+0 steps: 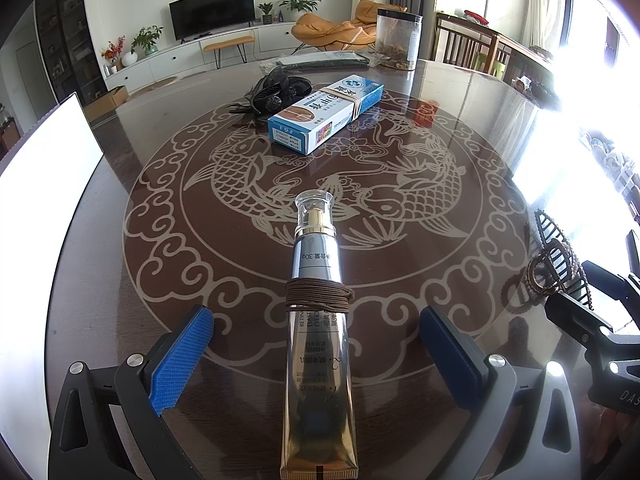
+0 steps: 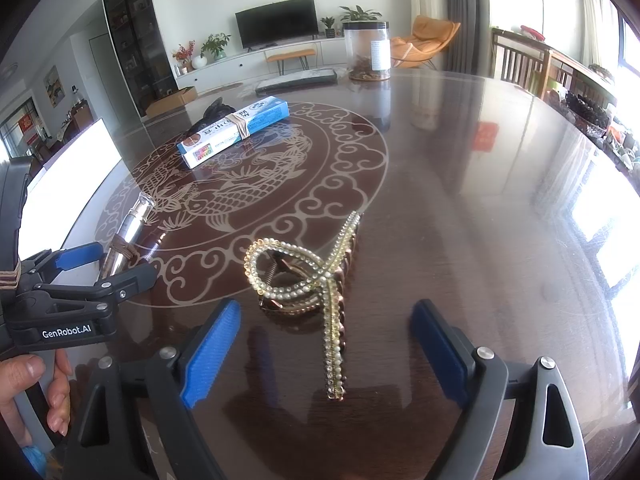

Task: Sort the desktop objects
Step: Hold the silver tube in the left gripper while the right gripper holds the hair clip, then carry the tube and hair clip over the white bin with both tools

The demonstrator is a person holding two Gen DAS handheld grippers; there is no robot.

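Observation:
A gold cream tube (image 1: 318, 340) with a clear cap and a brown hair tie wound round it lies on the dark table, between the wide-apart blue pads of my left gripper (image 1: 316, 356); neither pad touches it. The same tube (image 2: 126, 240) shows at the left in the right wrist view, beside the left gripper (image 2: 102, 266). A beaded hair claw (image 2: 316, 284) lies between the spread fingers of my right gripper (image 2: 324, 356), which is open and clear of it. The hair claw (image 1: 554, 258) also appears at the right in the left wrist view.
A blue and white box (image 1: 326, 118) bound with a rubber band lies further back, with a black hair accessory (image 1: 276, 94) behind it. A clear jar (image 1: 398, 38) and a flat dark packet (image 1: 320, 62) stand at the far edge. A hand (image 2: 24, 392) holds the left gripper's handle.

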